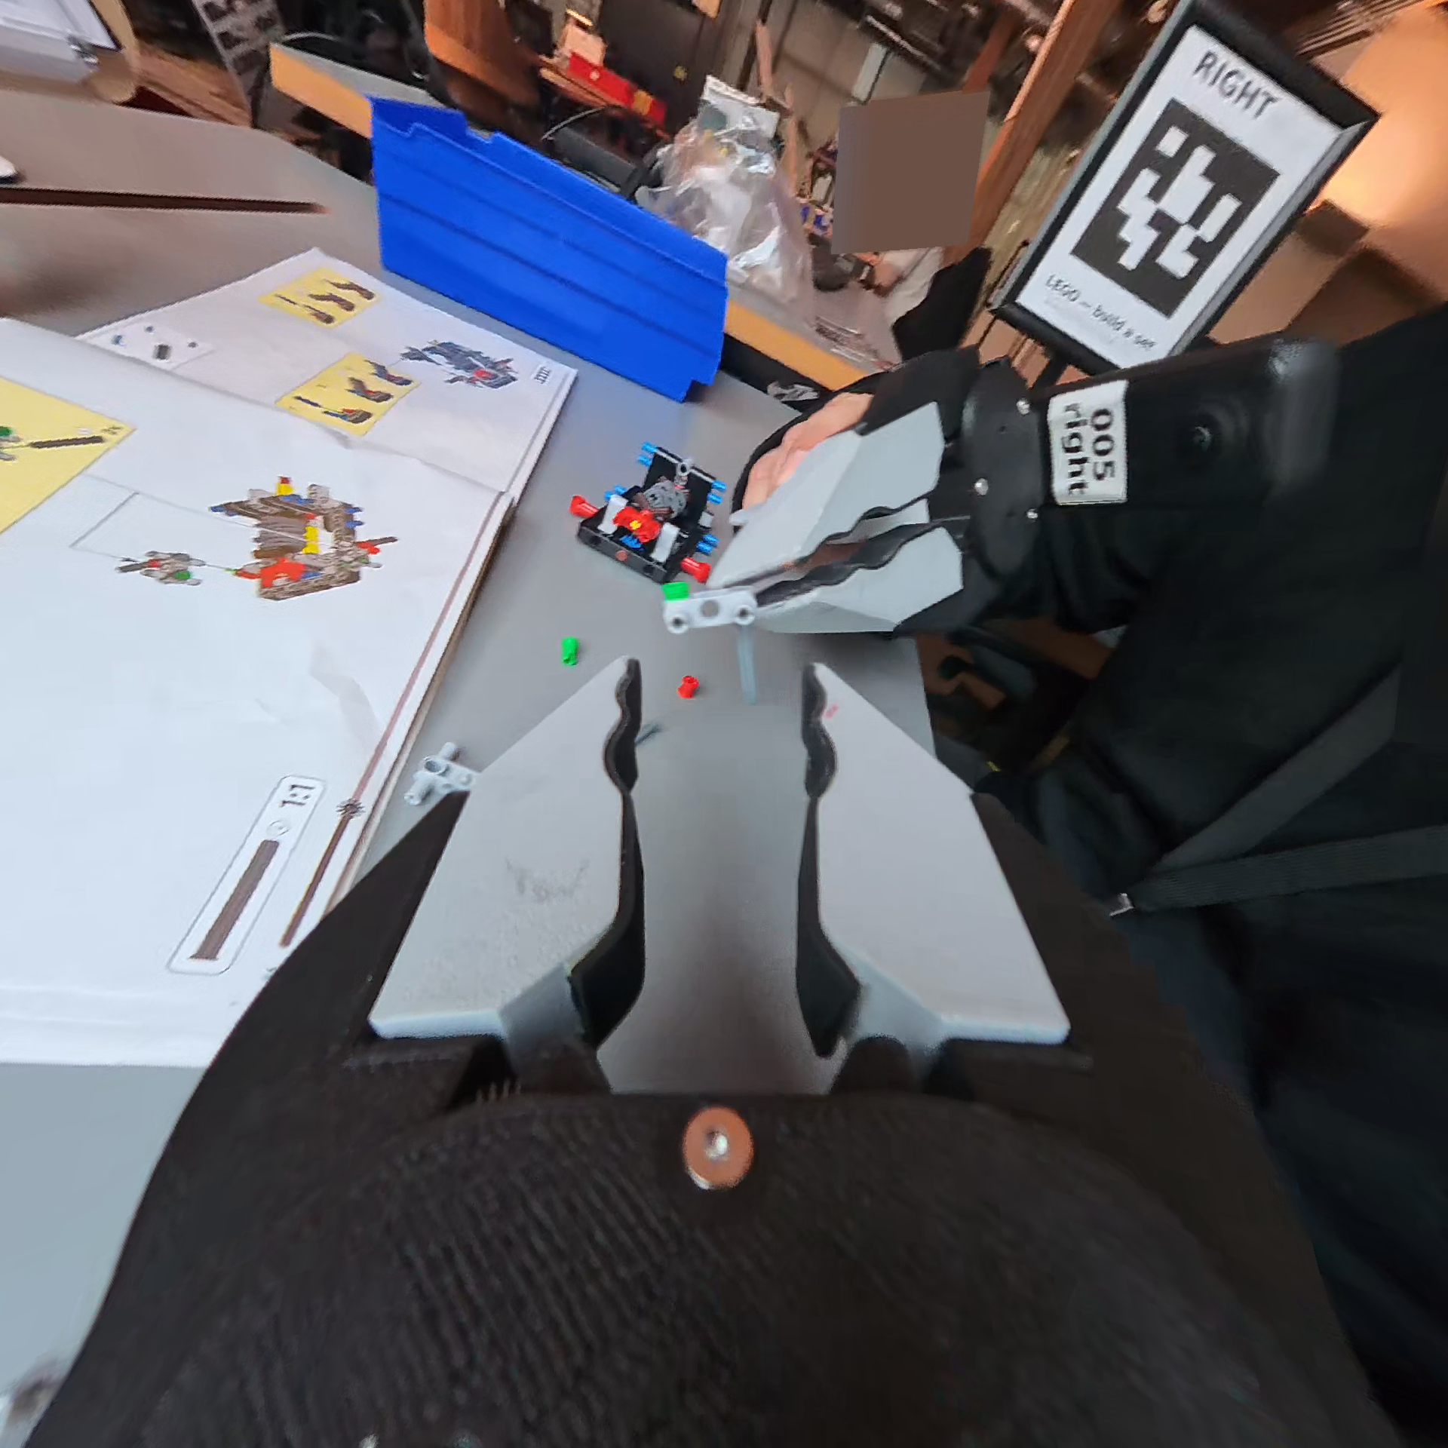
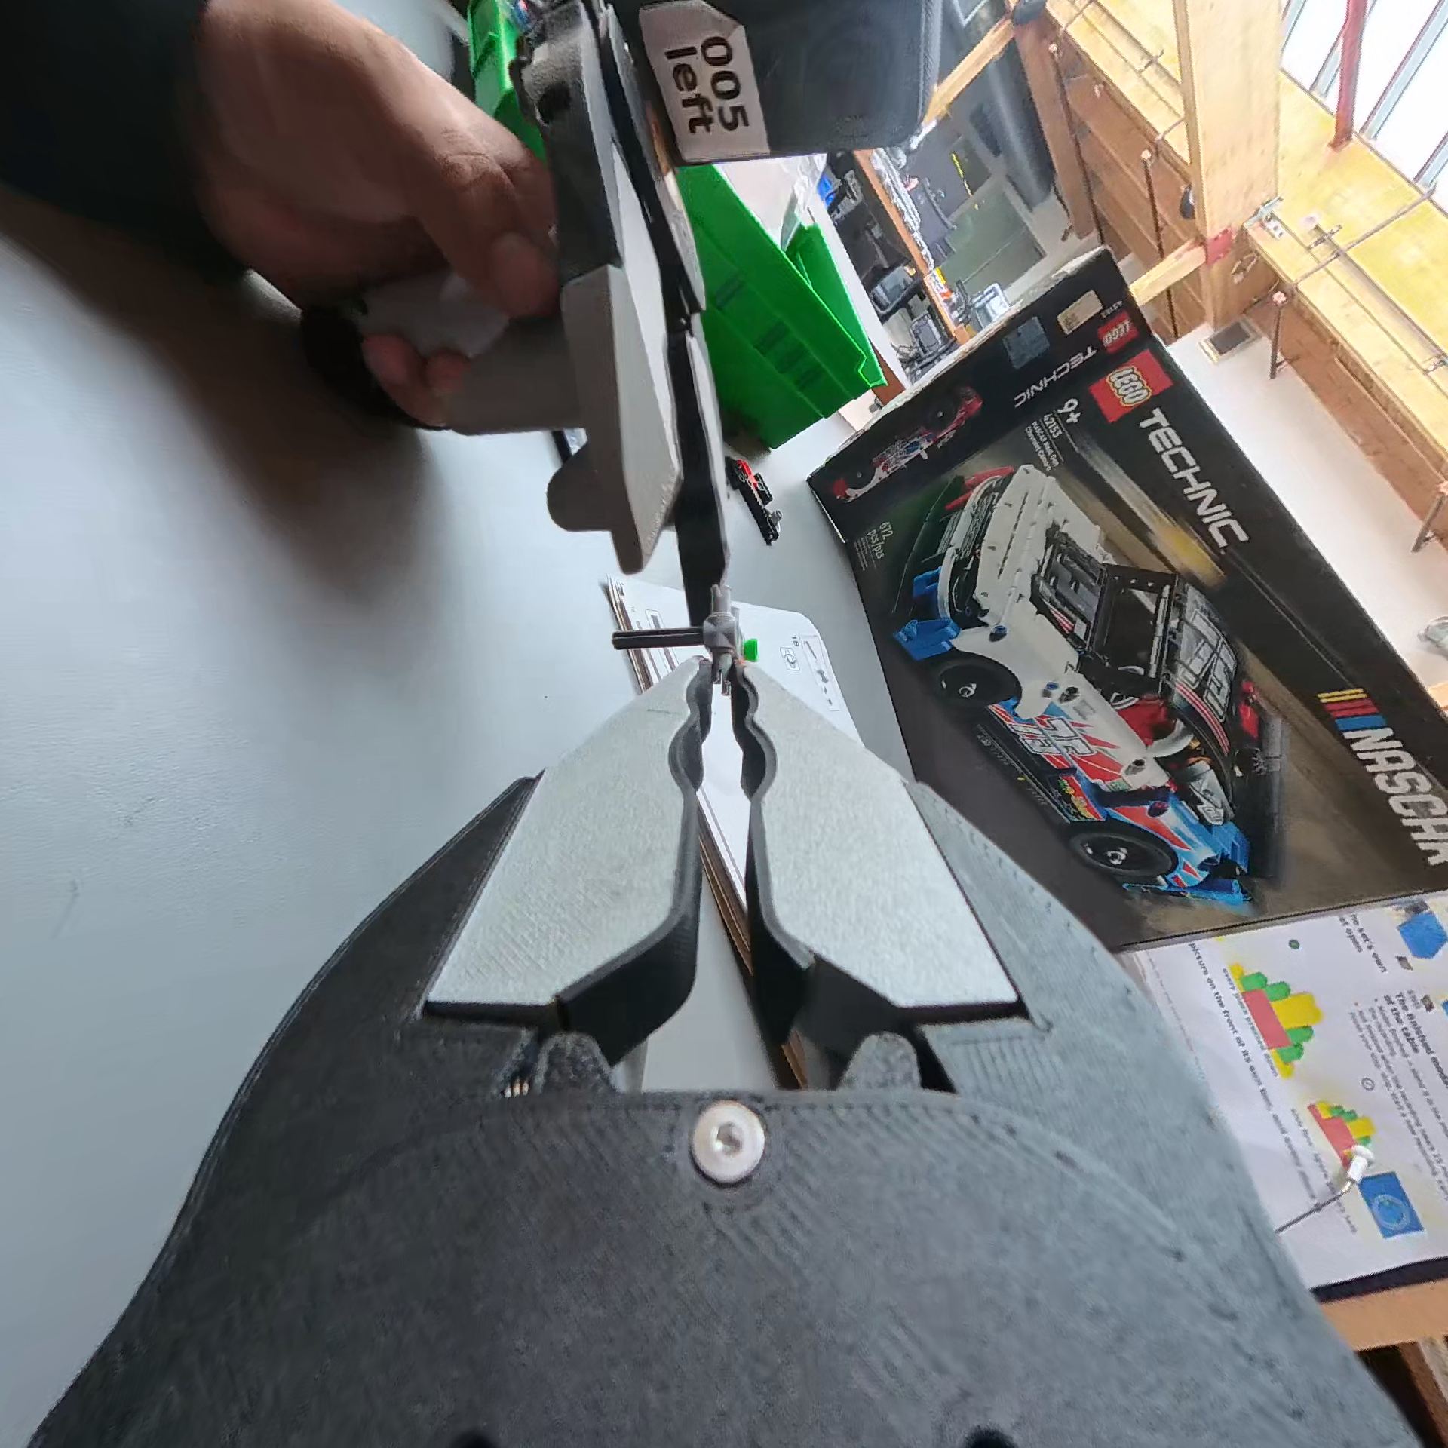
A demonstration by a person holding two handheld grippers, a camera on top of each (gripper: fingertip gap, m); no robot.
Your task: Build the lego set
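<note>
My right gripper [image 2: 725, 683] is shut on a small grey connector [image 2: 721, 627] that carries a green pin [image 2: 751, 648]. An axle [image 2: 646, 638] sticks out of the connector toward the table. The left wrist view shows the same gripper [image 1: 736, 603] holding the connector [image 1: 705, 609] above the table edge. My left gripper [image 1: 719, 685] is open and empty, just below and in front of the held piece. A small black lego assembly [image 1: 646, 513] with red and blue pins stands on the table beyond. A green pin [image 1: 570, 650], a red pin [image 1: 687, 687] and a grey connector [image 1: 439, 776] lie loose.
Open instruction booklets [image 1: 235, 627] cover the table's left. A blue bin [image 1: 548, 243] stands at the back, with a sign stand [image 1: 1175, 196] behind the right gripper. The right wrist view shows the lego box [image 2: 1097, 627], a green bin [image 2: 768, 313] and an instruction sheet [image 2: 1332, 1097]. Left and right tips are no more than a few centimetres apart. The small black lego assembly [image 1: 646, 513] is about 20 centimetres from both grippers' fingertips.
</note>
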